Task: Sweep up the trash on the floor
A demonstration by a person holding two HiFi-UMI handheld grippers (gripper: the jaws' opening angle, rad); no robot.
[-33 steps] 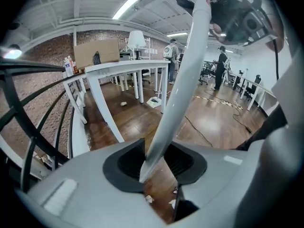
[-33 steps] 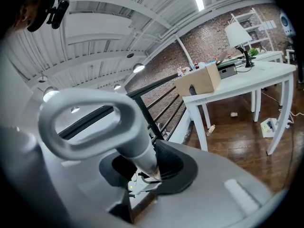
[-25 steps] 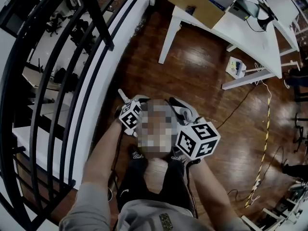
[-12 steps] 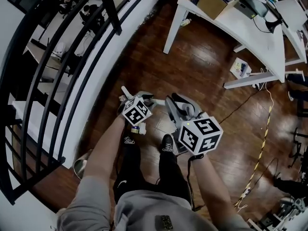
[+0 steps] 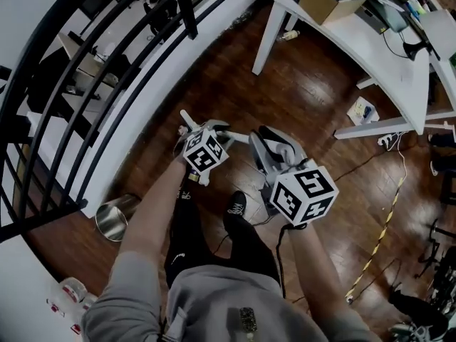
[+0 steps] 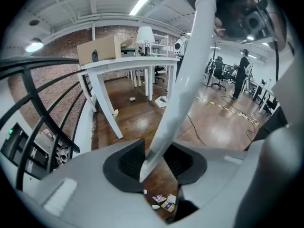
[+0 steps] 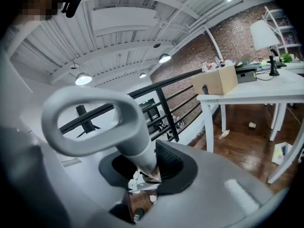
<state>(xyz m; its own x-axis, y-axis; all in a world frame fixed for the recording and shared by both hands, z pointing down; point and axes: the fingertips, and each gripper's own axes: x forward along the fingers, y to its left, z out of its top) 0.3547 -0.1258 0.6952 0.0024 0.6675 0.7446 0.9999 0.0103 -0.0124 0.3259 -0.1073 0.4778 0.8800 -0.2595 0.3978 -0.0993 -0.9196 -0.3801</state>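
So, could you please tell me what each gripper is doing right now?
Left gripper: closed on a white pole.
Right gripper: closed on a grey looped handle.

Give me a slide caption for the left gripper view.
Left gripper clamped on a white handle above scraps of trash on the wooden floor, white table with cardboard box behind.

I lose the pole (image 6: 183,84) past the top edge of the left gripper view. The floor scraps (image 6: 162,202) below it are too small for me to name. In the right gripper view the handle (image 7: 135,146) sinks between the jaws, its lower end hidden.
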